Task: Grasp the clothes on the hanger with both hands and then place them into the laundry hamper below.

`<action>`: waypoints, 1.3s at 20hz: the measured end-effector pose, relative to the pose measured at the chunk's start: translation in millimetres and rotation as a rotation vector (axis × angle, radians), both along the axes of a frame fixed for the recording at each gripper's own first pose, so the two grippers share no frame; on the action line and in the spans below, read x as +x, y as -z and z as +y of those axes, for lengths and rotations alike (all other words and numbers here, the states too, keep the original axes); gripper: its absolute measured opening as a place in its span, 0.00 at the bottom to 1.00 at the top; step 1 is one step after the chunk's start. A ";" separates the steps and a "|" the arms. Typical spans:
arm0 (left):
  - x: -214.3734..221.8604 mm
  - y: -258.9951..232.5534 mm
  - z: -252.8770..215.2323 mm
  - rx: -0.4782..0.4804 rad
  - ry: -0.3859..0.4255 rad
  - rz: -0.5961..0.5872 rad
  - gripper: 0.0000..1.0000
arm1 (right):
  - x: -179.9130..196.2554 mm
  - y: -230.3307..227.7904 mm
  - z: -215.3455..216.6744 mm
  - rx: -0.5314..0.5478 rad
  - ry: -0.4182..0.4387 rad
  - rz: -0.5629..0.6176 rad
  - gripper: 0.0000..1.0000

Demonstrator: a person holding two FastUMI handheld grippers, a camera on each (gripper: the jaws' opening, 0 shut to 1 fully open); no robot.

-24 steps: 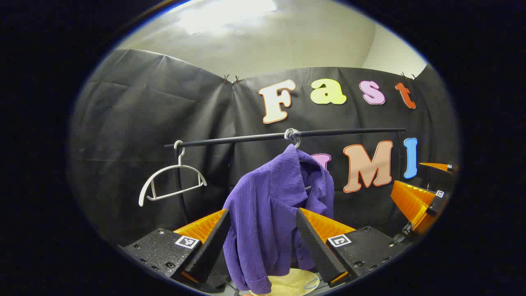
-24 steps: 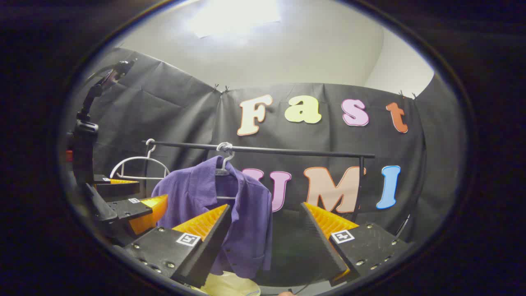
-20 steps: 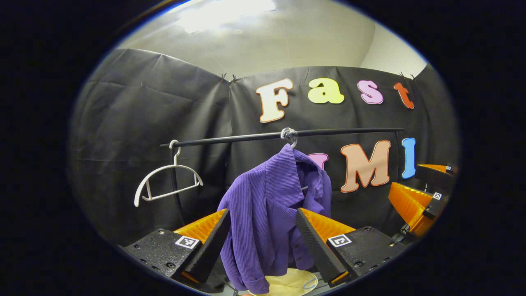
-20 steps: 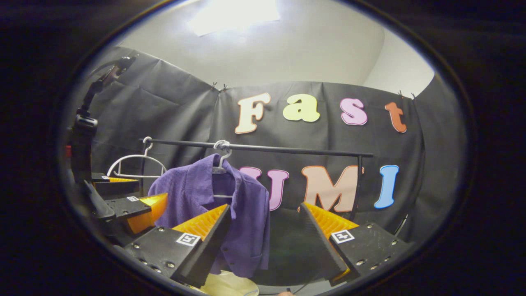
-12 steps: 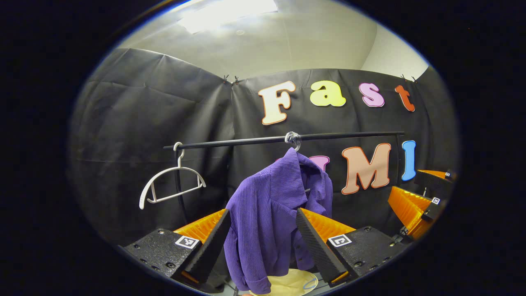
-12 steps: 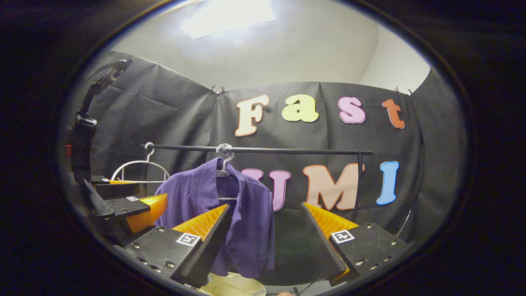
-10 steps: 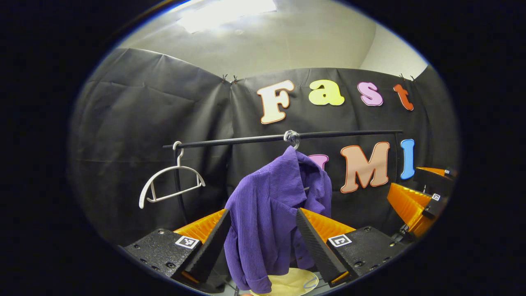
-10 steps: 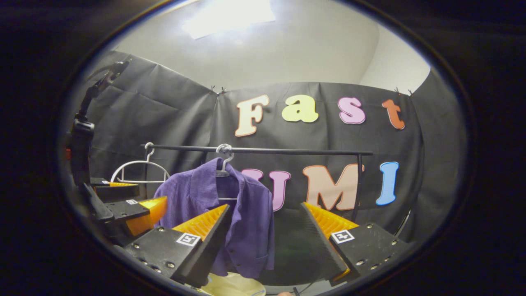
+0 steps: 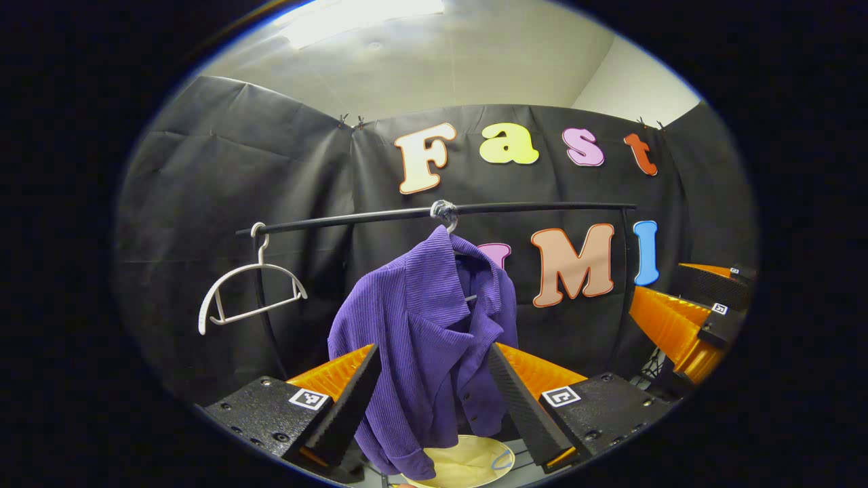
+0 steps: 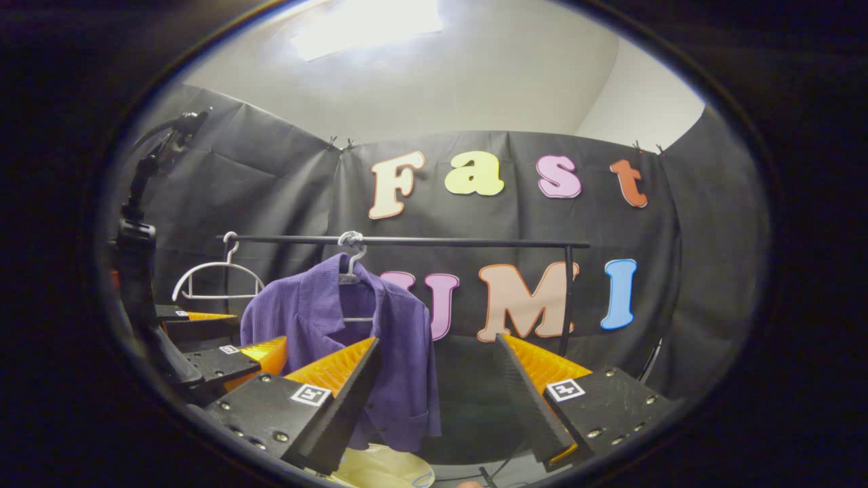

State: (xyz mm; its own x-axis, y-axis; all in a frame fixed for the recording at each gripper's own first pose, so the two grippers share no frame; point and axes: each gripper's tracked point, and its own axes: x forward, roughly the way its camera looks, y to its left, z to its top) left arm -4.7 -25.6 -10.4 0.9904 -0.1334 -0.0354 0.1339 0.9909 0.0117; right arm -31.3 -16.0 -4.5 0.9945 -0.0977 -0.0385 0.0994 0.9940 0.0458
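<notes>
Purple shirt (image 9: 424,339) on hanger, hung from rail (image 9: 434,213) above hamper (image 9: 468,464) — left gripper (image 9: 430,390) and right gripper (image 10: 434,386) both spread wide, touching nothing; shirt sits lower-left versus before.

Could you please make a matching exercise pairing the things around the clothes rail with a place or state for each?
Things:
1. purple shirt
2. bare white hanger
3. laundry hamper
4. left gripper

Places or states:
A. open, holding nothing
B. below the shirt
C. at the rail's left end
D. draped on a hanger mid-rail

Pairs: 1-D, 2-C, 3-B, 4-A
</notes>
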 end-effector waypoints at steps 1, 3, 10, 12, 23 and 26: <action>3.0 2.4 3.5 0.011 -0.017 0.000 0.99 | -2.1 1.2 -1.9 0.001 0.007 0.004 1.00; 8.9 6.9 4.6 0.015 -0.031 0.010 0.99 | -1.9 1.3 -3.5 -0.003 0.018 0.007 0.96; 33.7 28.9 16.8 0.027 -0.116 0.019 0.99 | 0.7 1.4 -4.9 -0.022 0.022 -0.001 1.00; 40.8 38.9 21.3 0.033 -0.148 0.026 0.97 | 2.1 1.2 -4.6 -0.023 0.017 -0.005 1.00; 95.0 76.2 55.2 0.103 -0.335 0.013 0.97 | 43.9 3.6 -6.4 -0.039 0.000 -0.019 0.95; 112.1 73.8 65.7 0.101 -0.378 -0.011 0.99 | 50.3 5.9 -7.6 -0.035 -0.003 -0.018 0.96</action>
State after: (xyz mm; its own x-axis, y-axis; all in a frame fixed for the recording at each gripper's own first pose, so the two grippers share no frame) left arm 107.3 40.1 -84.3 0.9695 0.2442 -0.0192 -0.2407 0.9642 0.1115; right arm 19.0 -23.6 -10.5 0.9953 -0.0954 -0.0171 0.0956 0.9953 0.0123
